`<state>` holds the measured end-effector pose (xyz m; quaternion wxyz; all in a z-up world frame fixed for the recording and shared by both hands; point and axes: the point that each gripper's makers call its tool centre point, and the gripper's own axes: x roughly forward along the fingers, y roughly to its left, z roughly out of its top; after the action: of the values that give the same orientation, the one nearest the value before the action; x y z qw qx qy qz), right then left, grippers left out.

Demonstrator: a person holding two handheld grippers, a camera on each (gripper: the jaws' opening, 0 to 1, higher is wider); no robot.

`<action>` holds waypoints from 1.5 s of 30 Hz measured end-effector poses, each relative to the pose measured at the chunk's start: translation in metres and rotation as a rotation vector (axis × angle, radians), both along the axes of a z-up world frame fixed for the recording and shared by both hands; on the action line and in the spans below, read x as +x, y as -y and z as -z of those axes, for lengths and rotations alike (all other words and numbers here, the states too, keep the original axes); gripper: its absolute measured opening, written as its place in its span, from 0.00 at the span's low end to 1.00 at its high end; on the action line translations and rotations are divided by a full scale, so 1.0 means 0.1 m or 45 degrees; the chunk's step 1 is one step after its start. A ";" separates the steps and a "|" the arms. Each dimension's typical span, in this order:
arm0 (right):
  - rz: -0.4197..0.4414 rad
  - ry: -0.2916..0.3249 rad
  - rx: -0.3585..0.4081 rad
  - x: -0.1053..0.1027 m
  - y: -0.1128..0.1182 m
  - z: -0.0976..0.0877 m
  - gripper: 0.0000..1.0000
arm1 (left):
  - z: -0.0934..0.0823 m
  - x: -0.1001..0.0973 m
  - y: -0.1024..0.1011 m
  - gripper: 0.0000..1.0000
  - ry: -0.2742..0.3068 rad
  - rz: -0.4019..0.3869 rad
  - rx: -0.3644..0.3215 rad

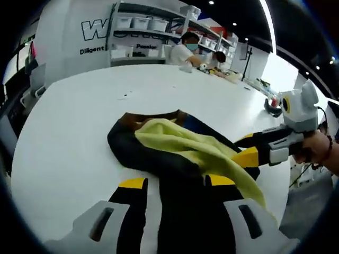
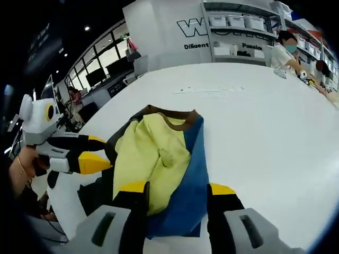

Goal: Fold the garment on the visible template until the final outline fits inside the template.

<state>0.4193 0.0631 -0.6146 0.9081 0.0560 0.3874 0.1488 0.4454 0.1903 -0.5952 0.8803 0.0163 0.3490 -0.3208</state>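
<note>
A crumpled garment (image 1: pixel 175 143) in black, yellow and blue with a brown collar lies bunched on the white table (image 1: pixel 79 121). My left gripper (image 1: pixel 176 182) stands open, with its yellow-tipped jaws on either side of the garment's black fabric. My right gripper (image 1: pixel 247 148) reaches in from the right at the garment's edge. In the right gripper view, the garment (image 2: pixel 159 153) shows yellow and blue panels. My right gripper (image 2: pixel 177 188) is open, with blue cloth between its jaws. My left gripper (image 2: pixel 99 151) comes in from the left at the garment's black side.
The round white table (image 2: pixel 265 121) stretches far beyond the garment, with faint marks (image 2: pixel 212 89) on it. People (image 1: pixel 186 48) sit at its far side among small items. Shelves with bins (image 1: pixel 140 24) stand behind them. A hand (image 1: pixel 318 149) holds the right gripper.
</note>
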 end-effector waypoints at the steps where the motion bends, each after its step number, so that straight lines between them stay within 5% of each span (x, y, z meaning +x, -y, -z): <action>1: 0.002 -0.006 -0.002 -0.03 -0.01 0.02 0.38 | 0.01 -0.02 0.02 0.42 -0.011 0.006 -0.005; 7: 0.083 -0.015 -0.032 -0.16 0.00 0.08 0.28 | 0.19 -0.09 0.05 0.30 -0.090 -0.011 0.006; 10: 0.073 0.008 -0.075 -0.16 0.00 0.08 0.11 | 0.25 -0.12 0.04 0.18 -0.140 -0.056 -0.013; 12: 0.043 0.025 -0.140 -0.15 0.02 0.07 0.00 | 0.25 -0.08 -0.02 0.07 -0.111 -0.082 0.010; 17: 0.027 0.021 -0.156 -0.15 0.07 0.07 0.00 | 0.25 -0.11 -0.16 0.04 -0.143 -0.129 -0.003; 29: 0.051 0.005 -0.234 -0.14 0.38 0.06 0.00 | 0.26 -0.07 -0.66 0.03 -0.129 -0.244 0.121; 33: 0.027 0.010 -0.304 -0.10 0.50 0.05 0.00 | 0.24 -0.08 -0.82 0.03 -0.211 -0.351 0.046; 35: -0.009 0.006 -0.358 -0.05 0.57 0.05 0.00 | 0.20 -0.02 -0.90 0.03 -0.173 -0.353 0.062; 37: -0.005 0.013 -0.382 -0.01 0.63 0.02 0.00 | 0.19 0.03 -1.06 0.03 -0.134 -0.348 0.181; 45: -0.080 0.003 -0.488 0.17 0.89 -0.01 0.00 | 0.13 0.18 -1.33 0.03 -0.102 -0.331 0.290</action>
<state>0.4361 -0.0255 -0.6137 0.8975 -0.1302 0.4091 0.1009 0.4638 0.3237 -0.6087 0.8923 0.0579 0.4170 -0.1630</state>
